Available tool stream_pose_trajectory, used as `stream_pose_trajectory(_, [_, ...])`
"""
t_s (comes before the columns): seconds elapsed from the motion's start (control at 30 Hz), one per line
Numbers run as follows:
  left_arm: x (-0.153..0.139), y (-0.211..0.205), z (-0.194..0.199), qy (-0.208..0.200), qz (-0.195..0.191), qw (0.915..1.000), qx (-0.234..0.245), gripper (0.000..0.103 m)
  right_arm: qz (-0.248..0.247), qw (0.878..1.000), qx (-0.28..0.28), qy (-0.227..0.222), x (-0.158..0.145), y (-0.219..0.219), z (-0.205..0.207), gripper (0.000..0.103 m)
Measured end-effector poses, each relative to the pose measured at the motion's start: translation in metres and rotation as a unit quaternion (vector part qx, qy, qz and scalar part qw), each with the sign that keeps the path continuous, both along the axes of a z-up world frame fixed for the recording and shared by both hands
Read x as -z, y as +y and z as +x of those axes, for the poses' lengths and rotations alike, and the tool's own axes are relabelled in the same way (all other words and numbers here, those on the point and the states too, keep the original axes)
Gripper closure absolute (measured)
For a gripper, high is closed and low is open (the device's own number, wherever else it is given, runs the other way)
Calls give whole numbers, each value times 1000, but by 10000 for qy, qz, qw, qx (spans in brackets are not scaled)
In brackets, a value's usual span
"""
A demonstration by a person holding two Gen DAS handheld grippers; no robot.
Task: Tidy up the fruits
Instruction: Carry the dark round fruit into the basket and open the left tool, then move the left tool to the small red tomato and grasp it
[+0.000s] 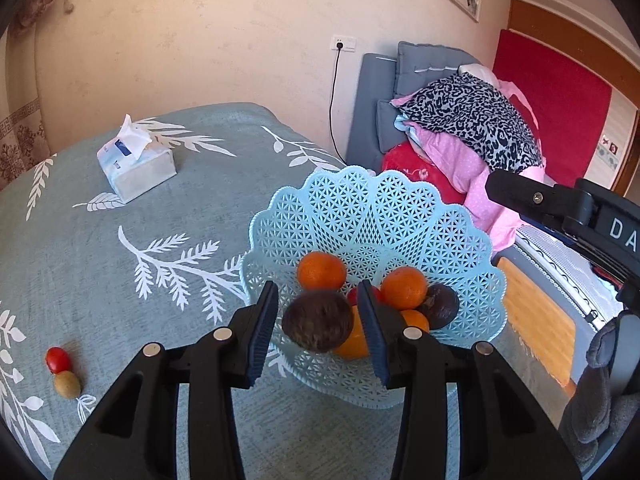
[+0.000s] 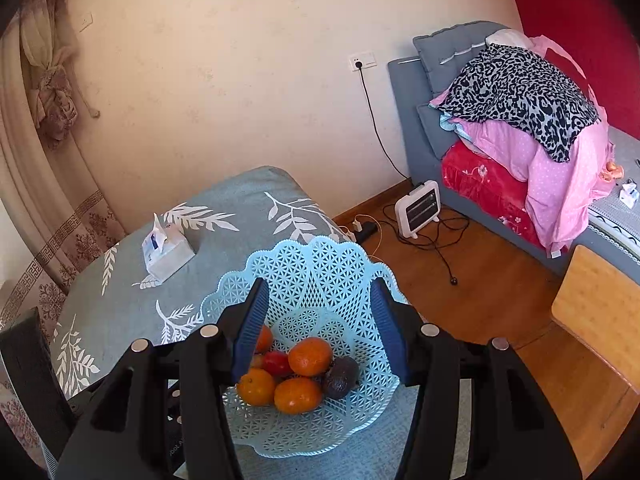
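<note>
A brown kiwi (image 1: 318, 322) sits between the blue pads of the left tongs (image 1: 318, 330), which are clamped on it and hold it above the near side of a light blue lattice basket (image 1: 472, 248). The basket rests near the right edge of the surface (image 1: 120, 216), which wears a grey-blue cloth printed with white leaves. Inside the basket lie several oranges (image 2: 310, 356), a red tomato (image 2: 277, 362) and a dark avocado (image 2: 341, 376), all bunched together at the bottom. The right tongs (image 2: 320, 332) hover over the same basket with their pads wide apart and nothing between them. Toward the left edge of the surface, well apart from the basket, a small red tomato (image 1: 57, 359) touches a second kiwi (image 1: 67, 384). A tissue box (image 1: 136, 168) stands near the far edge. On the wooden floor past the surface is a white heater (image 2: 418, 209).
</note>
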State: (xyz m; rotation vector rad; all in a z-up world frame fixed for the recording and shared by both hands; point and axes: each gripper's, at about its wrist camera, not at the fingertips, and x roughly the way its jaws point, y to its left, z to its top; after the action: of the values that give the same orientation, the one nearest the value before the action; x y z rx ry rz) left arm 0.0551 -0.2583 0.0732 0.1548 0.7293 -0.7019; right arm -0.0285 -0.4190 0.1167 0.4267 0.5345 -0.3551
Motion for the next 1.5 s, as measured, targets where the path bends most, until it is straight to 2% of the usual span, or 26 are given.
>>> stream_pose_trajectory(0.07, [-1,1,2,-17,-34,10000,-35,41,4,10000,-11,7,1,2,1,49])
stream_pose_trajectory(0.17, [-3,8,4,1,-43,9999,-129,39,10,10000,-17,2,0,4,2,49])
stream_pose_trajectory(0.23, [-5,16,6,-16,-36,9997,-243,34,12,10000,-23,-18,0,5,1,49])
stream_pose_trajectory(0.37, [-11,35,8,-155,-20,9988,-468,30,-7,9999,-69,-73,-4,10,-1,49])
stream_pose_trajectory(0.47, [-17,51,11,-241,17,9977,-638,24,-43,9998,-140,-104,-6,16,-3,49])
stream_pose_trajectory(0.7, [-24,92,22,-277,81,9941,-1044,24,-126,9993,-341,-133,-10,33,-2,49])
stream_pose_trajectory(0.8, [-23,110,32,-182,276,9901,-1361,24,-143,9990,-413,-105,-9,38,0,49])
stream_pose_trajectory(0.9, [-16,129,46,140,631,9811,-1822,24,-164,9986,-493,-63,-7,42,2,48])
stream_pose_trajectory(1.03, [-6,160,63,642,588,9715,-2205,24,-201,9978,-625,33,-2,50,8,46])
stream_pose_trajectory(1.33, [10,190,79,1097,467,9623,-2445,27,-248,9963,-812,122,2,63,13,46])
stream_pose_trajectory(1.5, [30,191,90,1385,550,9556,-2541,37,-251,9961,-830,138,3,63,12,46])
